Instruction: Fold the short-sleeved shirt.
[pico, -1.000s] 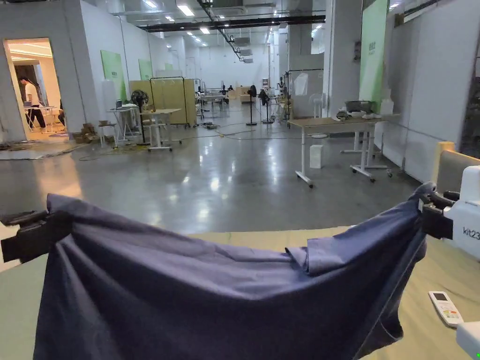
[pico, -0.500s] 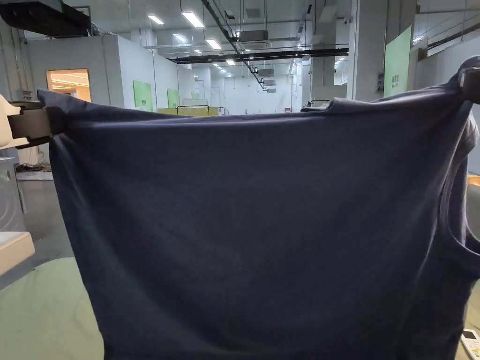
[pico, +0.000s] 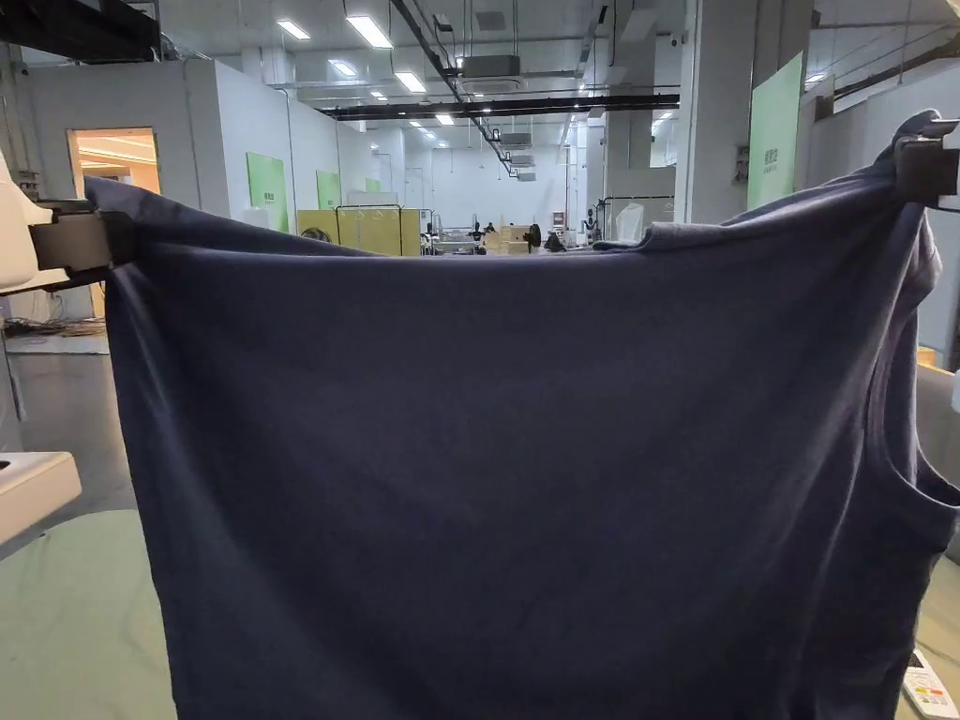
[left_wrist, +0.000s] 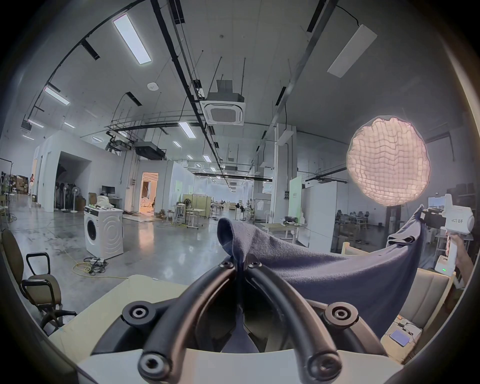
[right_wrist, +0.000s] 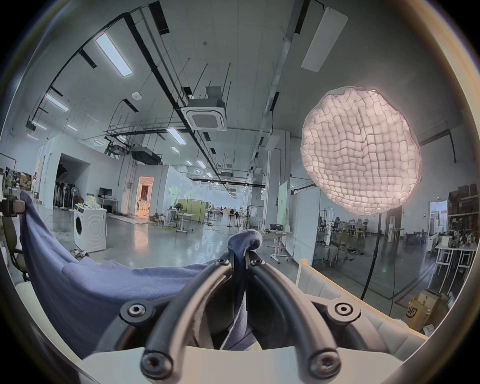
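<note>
Both grippers, left gripper (pico: 80, 242) and right gripper (pico: 923, 169), pinch the shirt (pico: 525, 469) at the frame's upper corners; it hangs spread across the centre. Advise keeping the top edge level and taut, then lowering evenly onto the table (pico: 75, 619).

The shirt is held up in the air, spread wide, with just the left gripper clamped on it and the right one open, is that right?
Not quite. The shirt is held up and spread, but both grippers are shut on it: the right gripper pinches a top corner in the right gripper view, as the left gripper does in its own.
</note>
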